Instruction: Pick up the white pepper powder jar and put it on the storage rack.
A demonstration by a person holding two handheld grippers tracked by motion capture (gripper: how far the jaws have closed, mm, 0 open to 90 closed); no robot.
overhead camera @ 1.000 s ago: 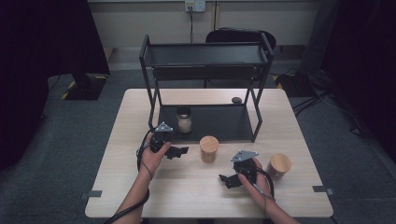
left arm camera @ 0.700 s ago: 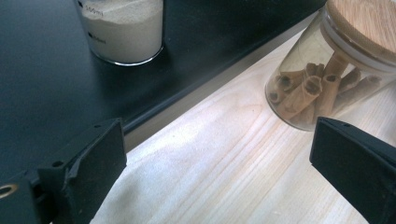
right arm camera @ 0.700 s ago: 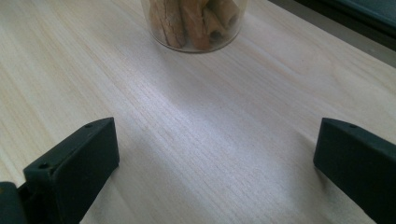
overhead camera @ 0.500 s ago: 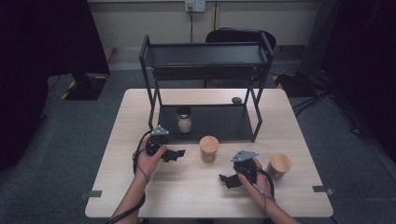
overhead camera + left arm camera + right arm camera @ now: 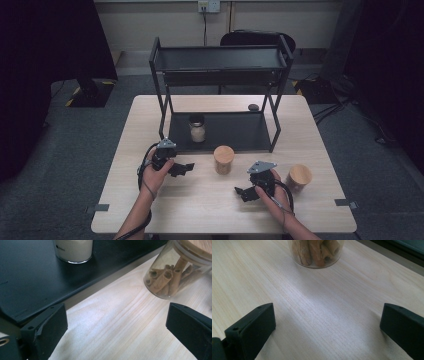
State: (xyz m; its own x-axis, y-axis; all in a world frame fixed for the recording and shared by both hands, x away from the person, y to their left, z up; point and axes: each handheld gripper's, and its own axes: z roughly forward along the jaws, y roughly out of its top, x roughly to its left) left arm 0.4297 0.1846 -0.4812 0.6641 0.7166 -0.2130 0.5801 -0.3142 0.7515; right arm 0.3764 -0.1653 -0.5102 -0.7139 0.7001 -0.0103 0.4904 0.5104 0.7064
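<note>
Both tools, the left tool (image 5: pixel 187 167) and right tool (image 5: pixel 241 191), stood wide open over the desk (image 5: pixel 210 200); the left gripper view revealed rolled sticks inside the wooden-lidded jar (image 5: pixel 172 272).

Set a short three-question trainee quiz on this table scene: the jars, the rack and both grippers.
1. True or false: the left gripper holds a jar.
2. How many jars stand on the table outside the black rack?
3. Which jar sits on the rack's bottom shelf? A) white-filled jar B) middle wooden-lidded jar C) right wooden-lidded jar

Key: 1 false, its jaws stand open and empty, like the right gripper; 2 two; 3 A.
</note>
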